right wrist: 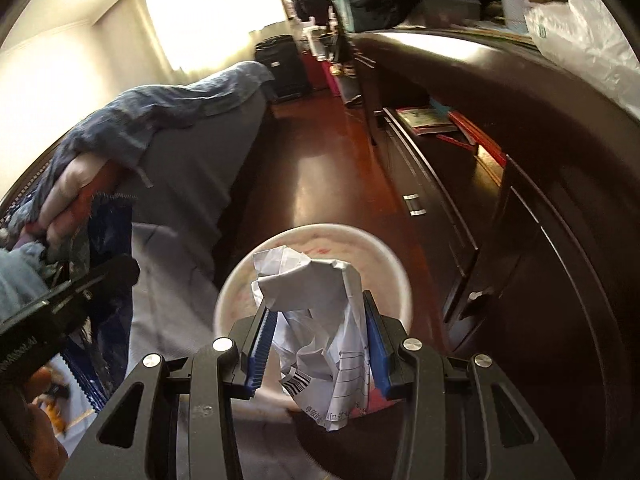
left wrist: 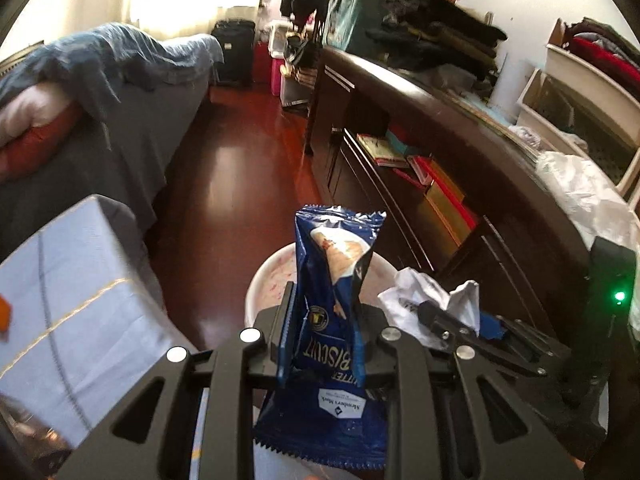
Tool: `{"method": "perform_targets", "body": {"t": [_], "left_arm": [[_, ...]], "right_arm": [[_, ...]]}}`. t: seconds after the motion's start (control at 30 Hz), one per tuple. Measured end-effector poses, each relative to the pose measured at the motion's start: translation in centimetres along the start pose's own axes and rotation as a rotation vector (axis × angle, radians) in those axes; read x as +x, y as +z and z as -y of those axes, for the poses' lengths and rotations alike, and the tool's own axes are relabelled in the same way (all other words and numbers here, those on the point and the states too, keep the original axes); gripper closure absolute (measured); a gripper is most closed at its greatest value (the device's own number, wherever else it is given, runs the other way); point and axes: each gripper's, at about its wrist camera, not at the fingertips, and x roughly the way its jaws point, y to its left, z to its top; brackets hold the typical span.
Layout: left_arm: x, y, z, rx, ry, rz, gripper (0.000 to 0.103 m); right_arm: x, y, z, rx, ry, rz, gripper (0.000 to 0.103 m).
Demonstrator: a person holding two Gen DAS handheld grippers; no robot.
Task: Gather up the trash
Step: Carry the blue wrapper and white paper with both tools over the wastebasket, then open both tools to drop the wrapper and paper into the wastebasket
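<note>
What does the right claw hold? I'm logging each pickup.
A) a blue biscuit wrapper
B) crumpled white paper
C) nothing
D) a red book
B: the right claw is clamped on crumpled white paper, above the round bin.

A blue biscuit wrapper (left wrist: pixel 332 300) stands upright, creased, its printed lettering upside down, above a round white bin (left wrist: pixel 264 280) on the red floor. A crumpled white paper (right wrist: pixel 316 312) with printed lines and a barcode hangs over that bin's mouth
</note>
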Motion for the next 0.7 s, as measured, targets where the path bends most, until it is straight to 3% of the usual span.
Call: {"method": "perform_targets", "body": {"t": [0.2,0.33,0.43,0.63,0.7], "left_arm": [[4.6,1.3,-0.5,-0.021,-0.025,-0.051,0.074],[5.6,1.7,-1.2,-0.040,-0.028,-0.043,0.057],[5.5,1.8,-1.7,-0.054,-0.044,-0.035,0.045],[3.8,1.9,-2.4,-0.067,-0.027,-0.004,0.042],[2.8,1.8,-2.7,-0.079,-0.027,0.006,0.041]], "right_arm": [[3.1,1.0,1.5,0.038,-0.010,-0.023,0.060],[4.7,1.3,1.9,0.052,-0.005,-0.040,0.054],[5.5,1.3,2.1,0.054,-0.009,-0.047,0.051],[5.7,1.4,1.5,0.040,-0.005,-0.048,0.047],[5.6,1.4,1.2,0.035,-0.005,-0.043,0.040]]}}
